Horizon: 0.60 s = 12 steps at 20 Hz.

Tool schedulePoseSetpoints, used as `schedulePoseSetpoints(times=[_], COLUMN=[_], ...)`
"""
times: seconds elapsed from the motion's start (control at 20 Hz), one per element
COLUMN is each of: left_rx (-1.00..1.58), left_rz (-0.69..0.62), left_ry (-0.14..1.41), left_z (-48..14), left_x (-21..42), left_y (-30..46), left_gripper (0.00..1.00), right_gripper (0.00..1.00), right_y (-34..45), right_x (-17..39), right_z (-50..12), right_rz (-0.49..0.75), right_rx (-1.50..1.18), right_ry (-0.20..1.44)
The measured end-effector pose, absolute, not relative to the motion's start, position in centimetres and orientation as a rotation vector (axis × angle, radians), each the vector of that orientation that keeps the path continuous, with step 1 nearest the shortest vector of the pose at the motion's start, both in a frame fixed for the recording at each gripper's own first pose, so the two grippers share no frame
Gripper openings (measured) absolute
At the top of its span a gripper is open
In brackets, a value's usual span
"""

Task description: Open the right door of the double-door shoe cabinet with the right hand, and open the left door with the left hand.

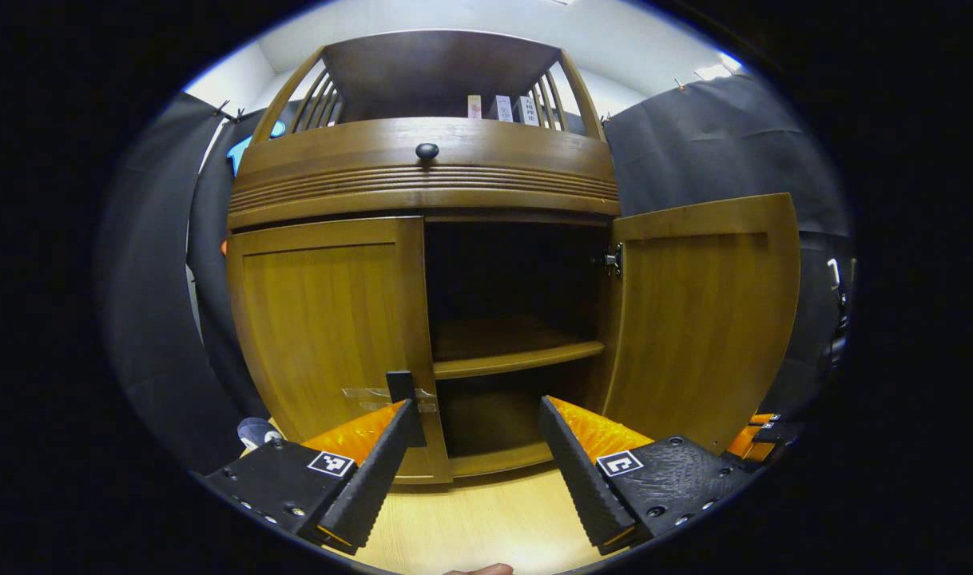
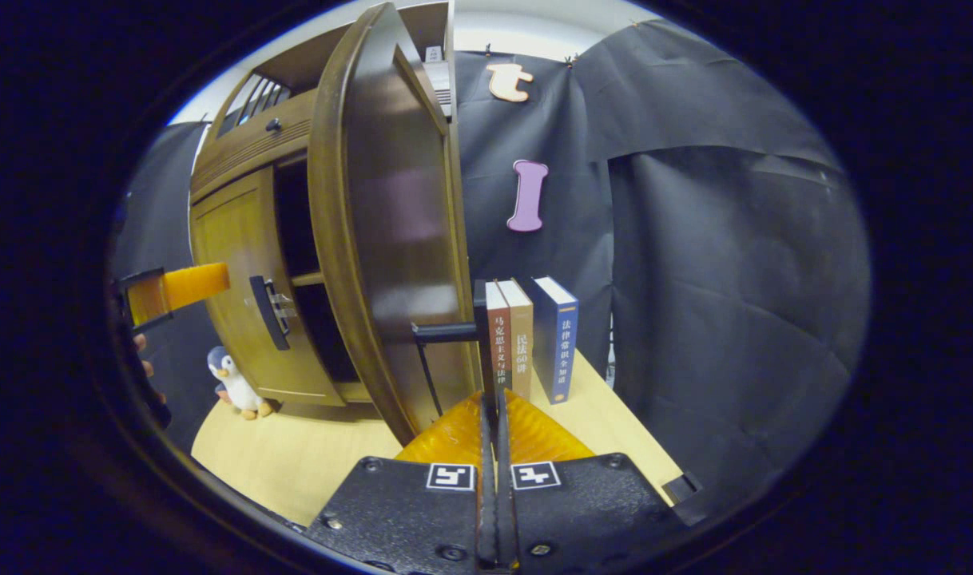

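On the pale wooden desk (image 1: 486, 519) stands the brown wooden double-door shoe cabinet (image 1: 426, 172), the landmark for everything here. Its right door (image 1: 706, 319) is swung wide open, baring a dark interior with one wooden shelf (image 1: 510, 355) across the middle. Its left door (image 1: 327, 335) is shut, a small black handle (image 1: 400, 386) low on its inner edge.

The left gripper (image 1: 474, 447) hovers just in front of the cabinet, low down, aimed at that inner edge. Its jaws stand well apart and hold nothing; the left one lies close to the black handle, though I cannot tell whether it touches. I judge it is lined up this way to take the handle and pull the left door.

The right gripper (image 2: 490, 415) sits at the outer edge of the open right door, by a thin black handle (image 2: 442, 331) sticking out from it. Its jaws are pressed together; whether they pinch the handle I cannot tell.

Beside the cabinet on that side stands a row of upright books (image 2: 526, 339), and in front of the shut door a small toy penguin (image 2: 232, 383).
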<state>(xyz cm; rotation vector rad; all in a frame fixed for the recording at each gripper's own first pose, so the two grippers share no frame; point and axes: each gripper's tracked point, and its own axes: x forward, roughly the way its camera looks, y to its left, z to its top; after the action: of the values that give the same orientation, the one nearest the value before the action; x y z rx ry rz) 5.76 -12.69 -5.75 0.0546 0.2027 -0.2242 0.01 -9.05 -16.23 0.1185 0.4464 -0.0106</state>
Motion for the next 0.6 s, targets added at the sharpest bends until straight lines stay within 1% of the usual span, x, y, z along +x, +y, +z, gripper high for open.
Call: schedulePoseSetpoints(times=[0.3,0.5,0.6], left_rx=[0.062,0.031,0.035], left_rz=[-0.229,-0.237,-0.22], left_ry=[0.22,0.259,0.264], left_z=[-6.7,-7.7,-8.0], left_x=[6.3,6.5,7.0], left_y=[-12.6,-12.6,-12.0], left_gripper=[0.94,0.94,0.95], right_gripper=[0.05,0.04,0.04], right_y=[-11.2,-13.3,-14.0], right_x=[-0.8,-1.5,-2.0], right_z=[-15.9,-15.4,-14.5], right_rz=[-0.026,-0.087,-0.103], right_rx=[0.138,0.128,0.147], right_ry=[0.448,0.428,0.405])
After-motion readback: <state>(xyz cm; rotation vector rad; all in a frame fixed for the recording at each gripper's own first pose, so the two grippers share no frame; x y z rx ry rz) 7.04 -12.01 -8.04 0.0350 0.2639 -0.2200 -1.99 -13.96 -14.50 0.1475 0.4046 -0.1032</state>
